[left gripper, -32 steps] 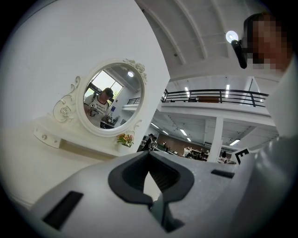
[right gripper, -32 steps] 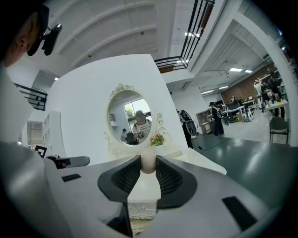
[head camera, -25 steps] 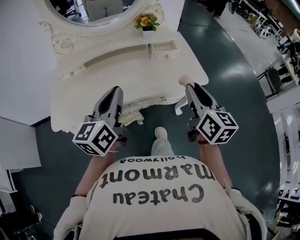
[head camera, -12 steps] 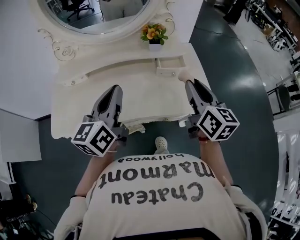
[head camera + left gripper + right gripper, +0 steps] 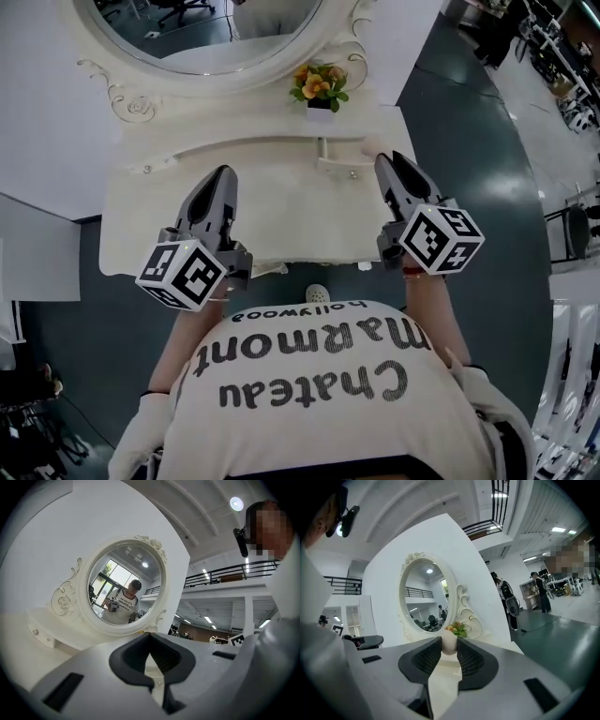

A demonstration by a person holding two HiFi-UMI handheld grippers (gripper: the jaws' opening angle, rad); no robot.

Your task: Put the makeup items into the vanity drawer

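Right claw pinches a beige makeup sponge near the open vanity drawer, not yet inside; left claw pressed together, empty.

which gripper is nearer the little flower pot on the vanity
Right. The right gripper is just in front and to the right of the flower pot, beside the small drawer; the left gripper sits farther off, front-left of it, over the vanity top.
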